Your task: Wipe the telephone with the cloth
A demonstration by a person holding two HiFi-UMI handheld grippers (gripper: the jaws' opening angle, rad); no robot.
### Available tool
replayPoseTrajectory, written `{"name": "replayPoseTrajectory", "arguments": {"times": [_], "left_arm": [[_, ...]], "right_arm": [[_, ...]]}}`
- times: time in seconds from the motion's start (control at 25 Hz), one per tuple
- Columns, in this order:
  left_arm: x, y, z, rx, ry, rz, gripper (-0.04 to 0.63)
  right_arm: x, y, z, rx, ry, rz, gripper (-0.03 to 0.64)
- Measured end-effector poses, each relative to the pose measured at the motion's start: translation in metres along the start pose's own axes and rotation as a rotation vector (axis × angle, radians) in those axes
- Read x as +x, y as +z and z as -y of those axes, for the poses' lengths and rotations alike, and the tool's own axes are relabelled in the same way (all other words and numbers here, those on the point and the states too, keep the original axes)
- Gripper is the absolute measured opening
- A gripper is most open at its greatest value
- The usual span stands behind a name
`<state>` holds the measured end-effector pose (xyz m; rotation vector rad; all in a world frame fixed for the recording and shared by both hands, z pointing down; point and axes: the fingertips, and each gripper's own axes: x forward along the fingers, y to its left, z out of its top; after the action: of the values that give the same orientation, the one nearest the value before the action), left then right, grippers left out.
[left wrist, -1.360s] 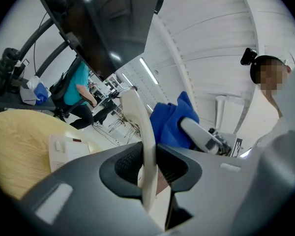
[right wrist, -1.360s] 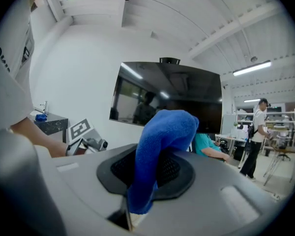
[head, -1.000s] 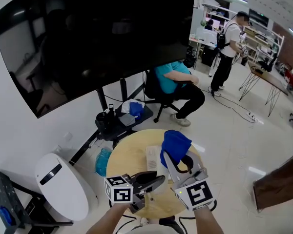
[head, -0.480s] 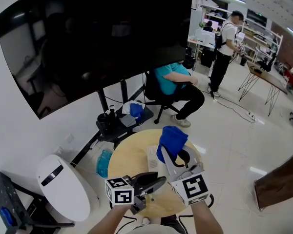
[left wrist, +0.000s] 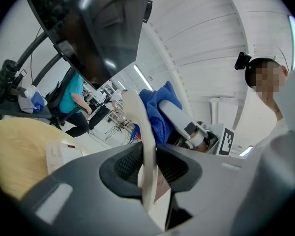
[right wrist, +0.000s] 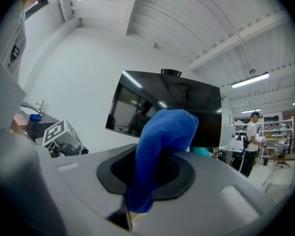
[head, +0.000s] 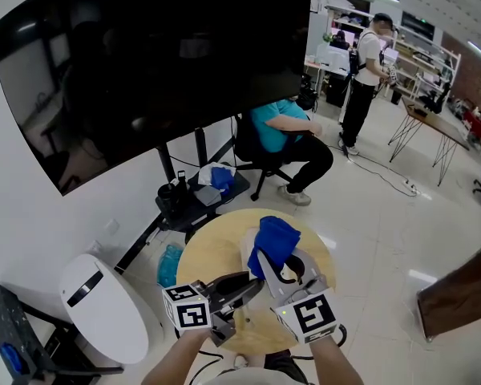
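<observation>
My left gripper (head: 251, 284) is shut on a cream telephone handset (left wrist: 139, 132), which stands edge-on between its jaws in the left gripper view. The cream telephone base (head: 246, 245) (left wrist: 62, 154) lies on the round wooden table (head: 208, 255). Just right of the handset, my right gripper (head: 269, 260) is shut on a blue cloth (head: 274, 241). The cloth (right wrist: 163, 139) bulges out over the jaws of the right gripper (right wrist: 148, 181) and hangs over the telephone base. The left gripper (left wrist: 148, 167) sees the cloth (left wrist: 160, 109) close beside the handset; whether they touch I cannot tell.
A large black screen (head: 160, 62) on a stand rises behind the table. A white rounded unit (head: 104, 305) and a blue bag (head: 169, 263) sit on the floor at left. A seated person (head: 284, 131) and a standing person (head: 361, 70) are beyond the table.
The right gripper has carried the blue cloth a little left and down, closer to the left gripper. The left gripper has shifted slightly left, still gripping the handset.
</observation>
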<state>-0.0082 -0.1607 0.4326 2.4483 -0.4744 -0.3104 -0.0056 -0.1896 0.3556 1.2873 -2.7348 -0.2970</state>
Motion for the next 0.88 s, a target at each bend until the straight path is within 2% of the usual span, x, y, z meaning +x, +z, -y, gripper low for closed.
{"name": "replayPoseTrajectory", "arguments": {"times": [0.44,0.88], "left_arm": [[-0.007,0.032,-0.009,-0.017,0.021,0.091,0.083],[-0.005,0.044,-0.014,-0.018,0.039,0.119,0.083]], "right_arm": [[-0.012,-0.014,-0.01,0.033,-0.013,-0.021,0.06],[-0.024,-0.031,-0.022,0.058,-0.005,-0.042,0.06]]}}
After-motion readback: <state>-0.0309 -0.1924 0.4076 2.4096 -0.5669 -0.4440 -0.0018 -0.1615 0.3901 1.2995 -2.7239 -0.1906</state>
